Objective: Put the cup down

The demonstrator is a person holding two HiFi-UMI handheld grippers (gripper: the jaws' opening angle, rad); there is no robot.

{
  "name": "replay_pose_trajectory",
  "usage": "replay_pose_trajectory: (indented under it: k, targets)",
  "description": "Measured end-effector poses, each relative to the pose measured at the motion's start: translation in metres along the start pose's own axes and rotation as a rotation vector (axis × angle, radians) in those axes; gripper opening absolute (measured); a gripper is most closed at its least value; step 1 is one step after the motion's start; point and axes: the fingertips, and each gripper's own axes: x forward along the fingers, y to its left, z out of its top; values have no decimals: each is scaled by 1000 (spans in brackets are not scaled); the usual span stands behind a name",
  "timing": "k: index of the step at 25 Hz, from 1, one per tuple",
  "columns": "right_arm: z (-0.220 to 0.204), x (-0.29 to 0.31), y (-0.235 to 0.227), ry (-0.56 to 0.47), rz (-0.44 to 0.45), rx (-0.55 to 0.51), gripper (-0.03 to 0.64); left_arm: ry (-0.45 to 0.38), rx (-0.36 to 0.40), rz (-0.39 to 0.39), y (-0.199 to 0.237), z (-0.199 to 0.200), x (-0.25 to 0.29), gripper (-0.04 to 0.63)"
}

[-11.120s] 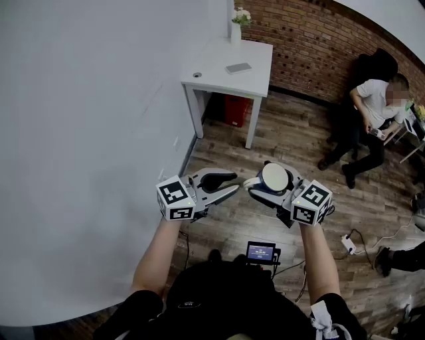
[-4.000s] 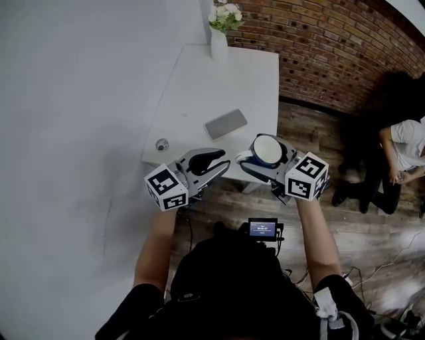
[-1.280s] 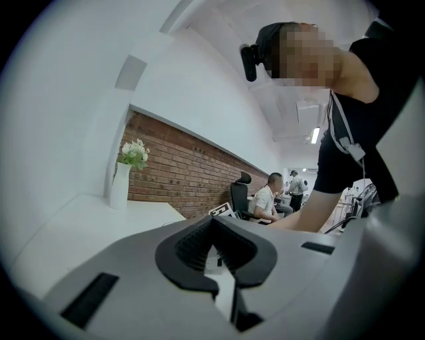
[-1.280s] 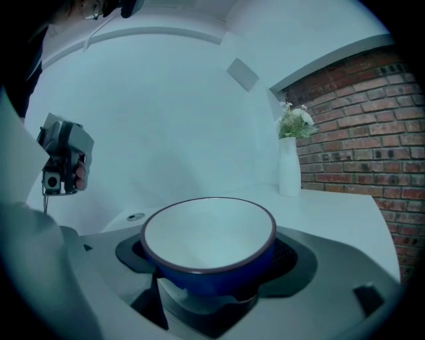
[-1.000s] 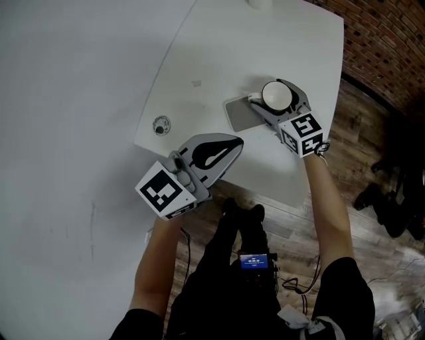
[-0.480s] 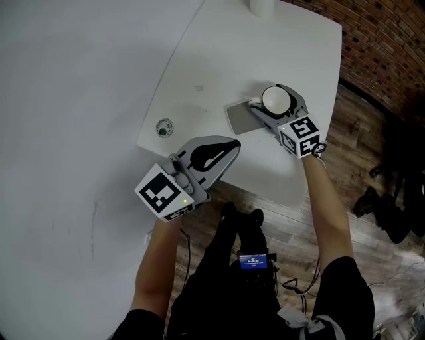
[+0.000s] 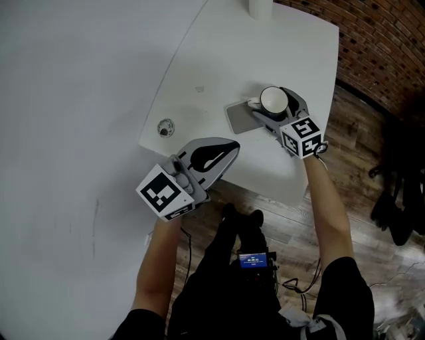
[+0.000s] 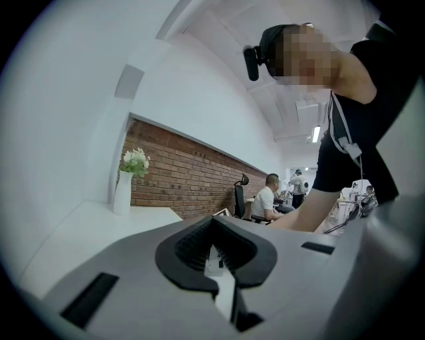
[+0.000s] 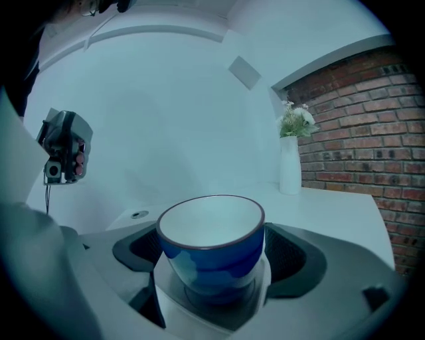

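Releasing the cup is the step in hand. The blue-glazed ceramic cup with a white interior (image 9: 211,247) stands upright on the white rectangular table (image 7: 302,56), between the jaws of the right gripper (image 7: 279,110). Those jaws have just been opening and now stand wide. In the right gripper view the dark pads sit just beside the cup wall on either side and do not appear to press it.

A flat grey rectangular slab (image 7: 237,118) lies just beside the cup on its left. Whether the cup foot overlaps the slab cannot be settled from these views.

The left gripper (image 7: 230,147) is closed on nothing. It hangs near the table's front edge, well apart from the cup.

Recommended procedure for a clean release:

1. Confirm that both pads are free of the cup wall before any movement.
2. Draw the right gripper straight back along its own jaw line, towards the operator.
3. Avoid rolling or swinging sideways. A pad would likely catch the rim and tip or drag the cup.
4. Keep the lower jaw structure from scraping the grey slab, which could shift and nudge the cup.
5. Keep the left gripper clear of the work area.

The white vase (image 7: 260,6) at the far edge poses no obstruction.
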Motion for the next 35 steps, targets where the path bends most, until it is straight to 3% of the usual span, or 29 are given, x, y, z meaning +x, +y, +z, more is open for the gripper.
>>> replay_pose_trajectory:
  k: [18,28,31,35]
  targets:
    - [14,-74,10,-26,-41,106,456,-37,29,-61,-27,32,6,7]
    - [58,-129,68,-107,64,190,451,-18,-1,-100,-40,25,4,7]
    - [78,-144,86,-142,88,191,415,-25,-8,-112,-45,26,1,8]
    - [91,-167,110,-170,86,185,302,-42,-10,-121,-53,29,-7,7]
